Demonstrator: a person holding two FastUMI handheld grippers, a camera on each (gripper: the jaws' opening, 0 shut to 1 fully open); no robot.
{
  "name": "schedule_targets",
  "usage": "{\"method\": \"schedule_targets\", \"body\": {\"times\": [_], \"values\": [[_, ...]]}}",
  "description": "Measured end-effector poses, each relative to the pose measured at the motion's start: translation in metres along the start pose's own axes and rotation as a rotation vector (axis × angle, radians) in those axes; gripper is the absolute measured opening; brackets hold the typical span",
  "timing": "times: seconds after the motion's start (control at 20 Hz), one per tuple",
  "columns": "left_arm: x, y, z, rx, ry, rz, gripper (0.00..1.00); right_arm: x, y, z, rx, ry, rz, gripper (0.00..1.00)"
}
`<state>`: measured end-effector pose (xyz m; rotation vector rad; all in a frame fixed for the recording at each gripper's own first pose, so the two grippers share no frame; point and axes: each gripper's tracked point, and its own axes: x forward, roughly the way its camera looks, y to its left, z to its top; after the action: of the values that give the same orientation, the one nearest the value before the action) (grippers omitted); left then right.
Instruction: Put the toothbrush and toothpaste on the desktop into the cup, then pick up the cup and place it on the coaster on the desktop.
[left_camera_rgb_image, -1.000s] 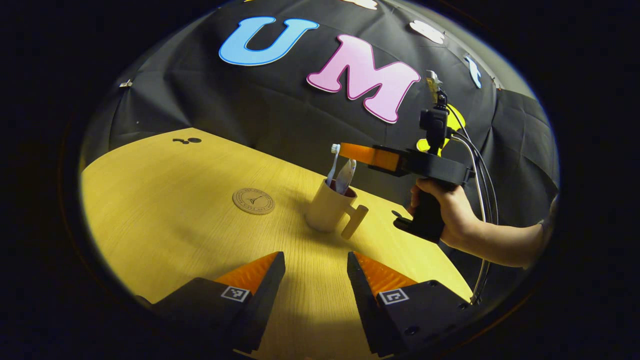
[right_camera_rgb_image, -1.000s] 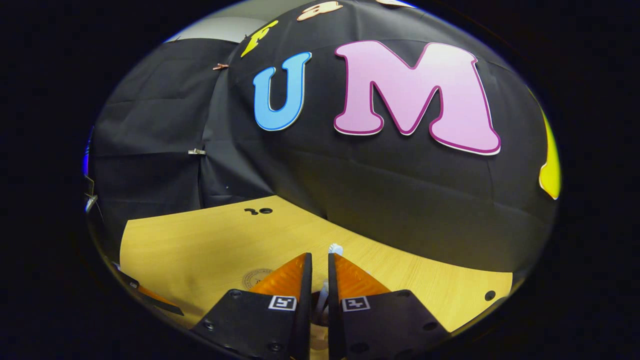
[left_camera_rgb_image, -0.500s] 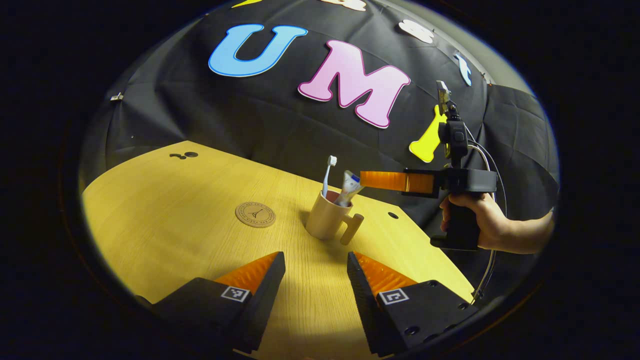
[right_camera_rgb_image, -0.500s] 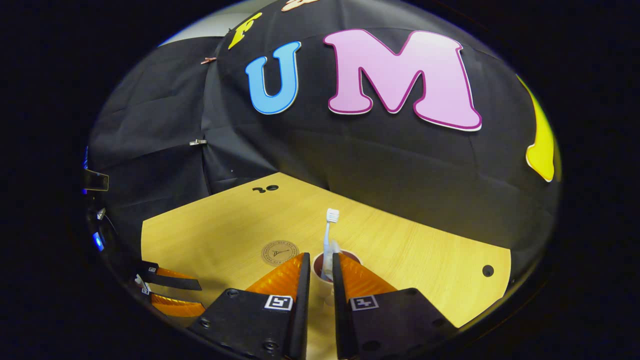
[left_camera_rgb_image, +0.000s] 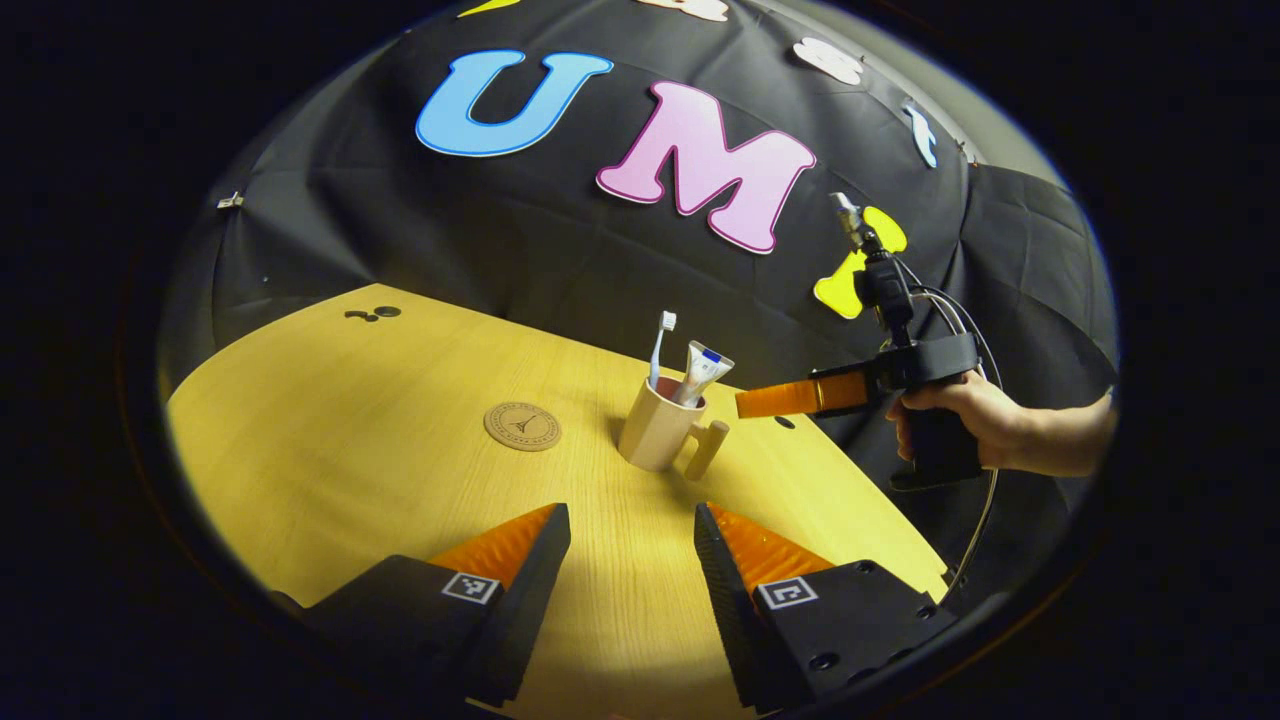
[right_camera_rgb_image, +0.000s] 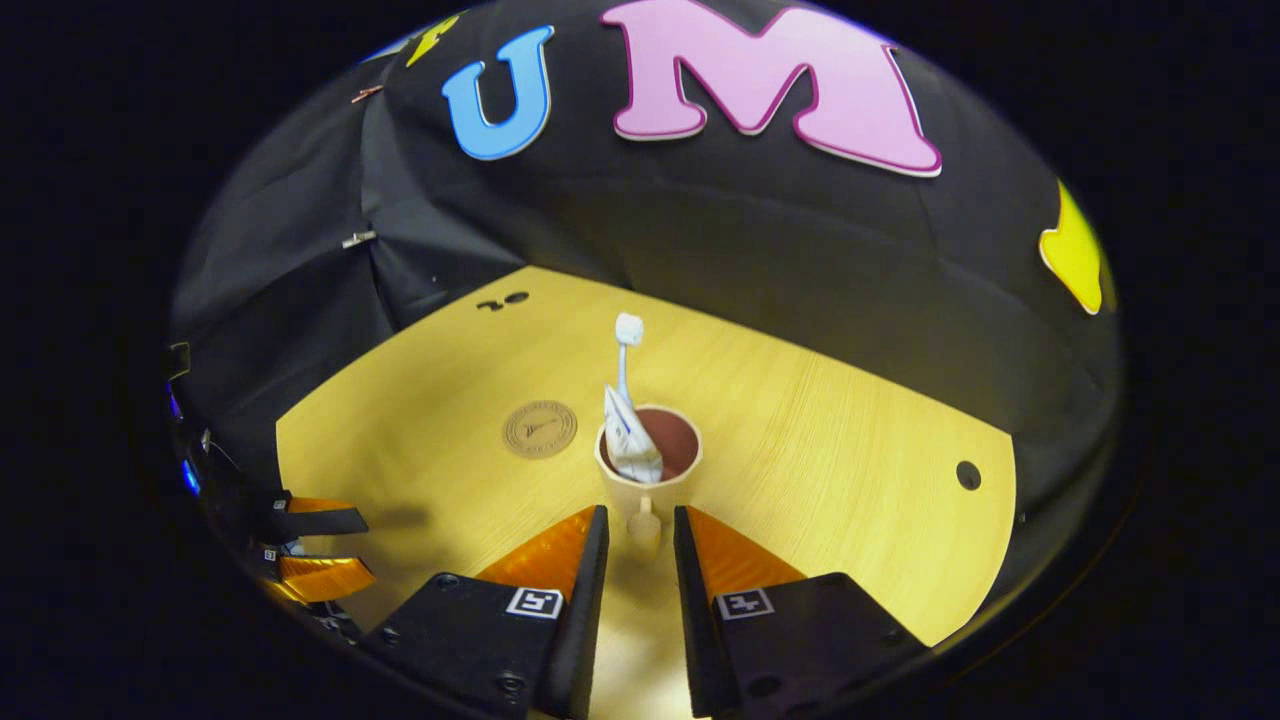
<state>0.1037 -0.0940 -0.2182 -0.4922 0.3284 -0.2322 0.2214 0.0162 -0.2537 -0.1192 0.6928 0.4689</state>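
Left gripper view: beige ceramic cup (left_camera_rgb_image: 655, 432) w/ stubby side handle (left_camera_rgb_image: 707, 449) stood upright on the yellow wood-grain desktop (left_camera_rgb_image: 350, 420), roughly mid-table. Inside it, white toothbrush (left_camera_rgb_image: 660, 345), bristle head up, leaned toward the cup's far-left rim; white toothpaste tube (left_camera_rgb_image: 702, 370) w/ blue marking sat beside it, upper end above the rim. Round brown cork coaster (left_camera_rgb_image: 522, 426) lay flat to the left of the cup, near but apart, nothing on it. Two small dark holes (left_camera_rgb_image: 372, 314) at the far corner of the desktop.

Left gripper (left_camera_rgb_image: 630, 540) low over the near table edge, fingers spread wide, nothing between them, well short of the cup.

Right gripper (left_camera_rgb_image: 765, 401) came in from the right, held by a person's hand (left_camera_rgb_image: 965, 415), cables trailing behind; tip close to the cup handle, not touching as far as I could tell.

Right gripper view: right gripper (right_camera_rgb_image: 640, 545) had a narrow gap between its fingers, w/ the cup handle (right_camera_rgb_image: 645, 525) seen in that gap just ahead of the tips; fingers not pressing it. Cup (right_camera_rgb_image: 648, 470) showed a dark reddish inside, tube (right_camera_rgb_image: 630, 445) and brush (right_camera_rgb_image: 625, 350) against its left rim. Coaster (right_camera_rgb_image: 540, 429) left of the cup. Left gripper (right_camera_rgb_image: 310, 550) at the far left edge.
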Motion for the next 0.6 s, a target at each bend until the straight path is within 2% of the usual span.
{"method": "schedule_targets", "body": {"times": [0.6], "values": [[-0.014, 0.015, -0.007, -0.013, 0.017, 0.029, 0.79, 0.064, -0.003, -0.049, 0.015, 0.326, -0.046, 0.42]]}}
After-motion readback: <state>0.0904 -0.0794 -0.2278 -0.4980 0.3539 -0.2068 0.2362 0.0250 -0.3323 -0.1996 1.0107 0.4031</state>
